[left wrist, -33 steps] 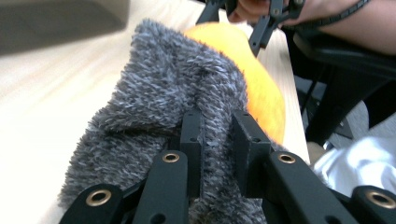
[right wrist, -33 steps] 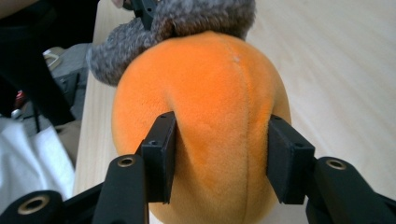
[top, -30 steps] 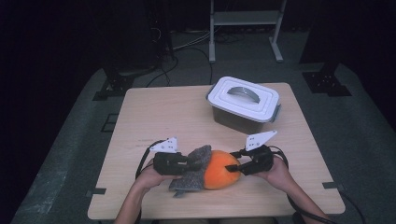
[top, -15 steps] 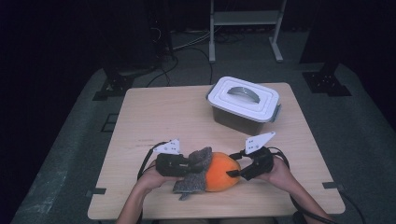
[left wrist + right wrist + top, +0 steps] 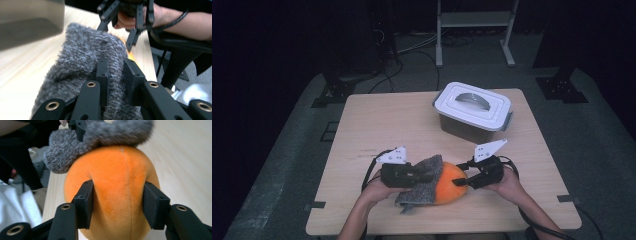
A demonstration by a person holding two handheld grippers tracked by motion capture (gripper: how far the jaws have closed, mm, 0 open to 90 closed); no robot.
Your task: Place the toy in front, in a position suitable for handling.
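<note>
My left tongs [image 5: 424, 176] are clenched on a fold of the grey fuzzy cloth [image 5: 422, 182], which drapes over the left side of the orange plush ball [image 5: 451, 184] near the table's [image 5: 377, 120] front edge. My right tongs [image 5: 464, 181] have just been closing, their pads pressing into the ball's right side. Farther back stands a lidded white container [image 5: 473, 111].

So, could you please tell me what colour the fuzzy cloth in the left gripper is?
Mottled grey cloth, clearest in the left gripper view.
</note>
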